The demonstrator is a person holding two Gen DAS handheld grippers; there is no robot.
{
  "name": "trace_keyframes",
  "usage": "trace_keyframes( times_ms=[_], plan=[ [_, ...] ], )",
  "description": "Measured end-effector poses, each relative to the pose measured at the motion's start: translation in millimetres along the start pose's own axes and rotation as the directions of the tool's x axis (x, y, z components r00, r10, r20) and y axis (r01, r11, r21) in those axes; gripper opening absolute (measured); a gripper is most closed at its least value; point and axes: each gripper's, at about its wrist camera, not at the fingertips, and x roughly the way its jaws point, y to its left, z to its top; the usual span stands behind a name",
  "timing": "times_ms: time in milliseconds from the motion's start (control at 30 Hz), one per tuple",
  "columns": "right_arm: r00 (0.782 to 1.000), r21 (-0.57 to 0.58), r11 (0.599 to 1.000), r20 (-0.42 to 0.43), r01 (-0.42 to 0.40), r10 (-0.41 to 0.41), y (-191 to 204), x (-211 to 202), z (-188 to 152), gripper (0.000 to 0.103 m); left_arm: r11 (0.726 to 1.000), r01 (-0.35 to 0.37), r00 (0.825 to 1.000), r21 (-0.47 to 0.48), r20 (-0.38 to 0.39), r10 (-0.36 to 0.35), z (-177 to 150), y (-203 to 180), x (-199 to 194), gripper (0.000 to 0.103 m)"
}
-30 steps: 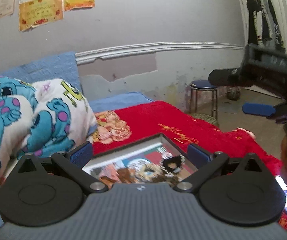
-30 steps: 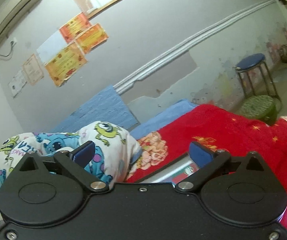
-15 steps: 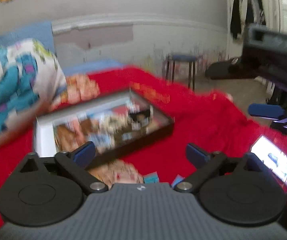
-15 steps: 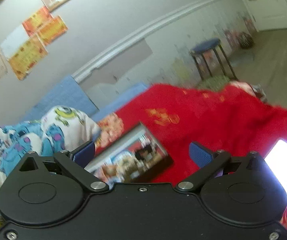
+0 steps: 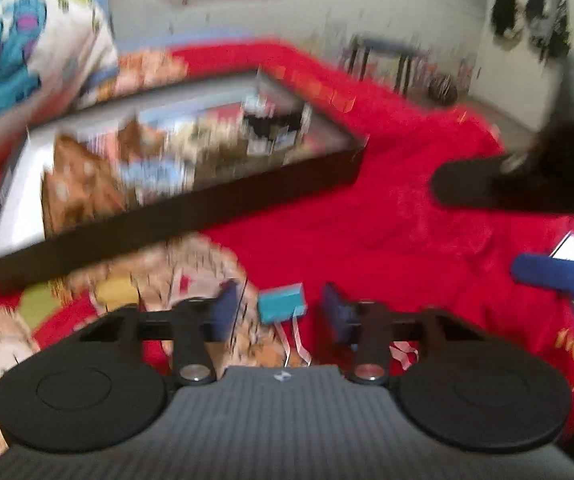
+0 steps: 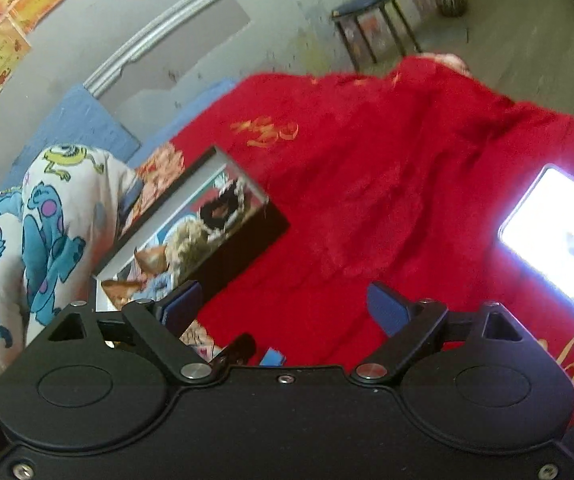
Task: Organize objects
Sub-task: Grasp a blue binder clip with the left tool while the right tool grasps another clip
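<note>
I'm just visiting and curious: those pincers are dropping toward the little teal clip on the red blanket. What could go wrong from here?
The left gripper is closing around the small teal clip; its pads may not yet touch it, so it could pinch crookedly and flick the clip away. The soft red blanket might get caught in the jaws too. The lit phone lies near the right gripper, which could bump it.

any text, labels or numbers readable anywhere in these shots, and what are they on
None can be read.
Orange paper certificates on the wall: print too small.
Red plush blanket: gold embroidered characters, too blurred.
Lit phone screen: washed out.
Black-framed cartoon picture: motion-blurred, no lettering legible.
</note>
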Motion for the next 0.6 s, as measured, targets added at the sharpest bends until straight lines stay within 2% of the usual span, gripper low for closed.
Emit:
trace_keyframes(
  times_ms=[167,333,467,600],
  plan=[
    [0.999,0.000,1.000,-0.032,0.008,-0.008,2.3,6.4,-3.4,0.090,1.000,-0.023,1.000,-0.017,0.014,0.023,-4.2,6.2,-8.0,0.031],
    [0.998,-0.013,1.000,-0.065,0.000,-0.001,9.6,6.3,-8.4,0.090,0.991,-0.130,0.991,-0.016,0.014,0.130,-7.8,18.0,-37.7,0.030],
    [0.995,-0.049,0.999,-0.103,-0.006,0.001,20.4,10.9,-19.6,0.089,0.971,-0.238,0.971,-0.016,0.029,0.238,-17.6,30.4,-66.8,0.031],
    [0.988,-0.090,0.996,-0.152,0.004,-0.017,28.7,24.4,-35.0,0.080,0.951,-0.301,0.953,-0.073,0.002,0.302,-21.2,44.9,-70.3,0.031]
  ],
)
